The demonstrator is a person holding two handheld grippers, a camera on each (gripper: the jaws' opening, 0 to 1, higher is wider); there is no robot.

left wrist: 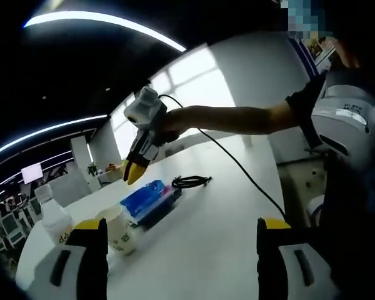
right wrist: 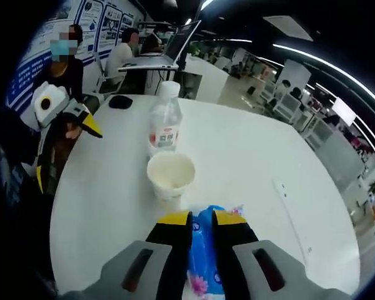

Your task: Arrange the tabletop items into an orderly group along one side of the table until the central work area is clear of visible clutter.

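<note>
Right gripper (right wrist: 200,226) nearly closed above blue tissue pack (right wrist: 206,262), paper cup (right wrist: 170,174) ahead; left gripper (left wrist: 182,232) held wide open.

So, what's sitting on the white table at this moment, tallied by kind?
Clear plastic bottle: 1
Paper cup: 1
Blue tissue pack: 1, between the right gripper jaws
Coiled black cable: 1
Black mouse-like object: 1
Total: 5

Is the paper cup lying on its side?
No, in the right gripper view the paper cup stands upright, mouth open upward, just in front of the water bottle.
</note>
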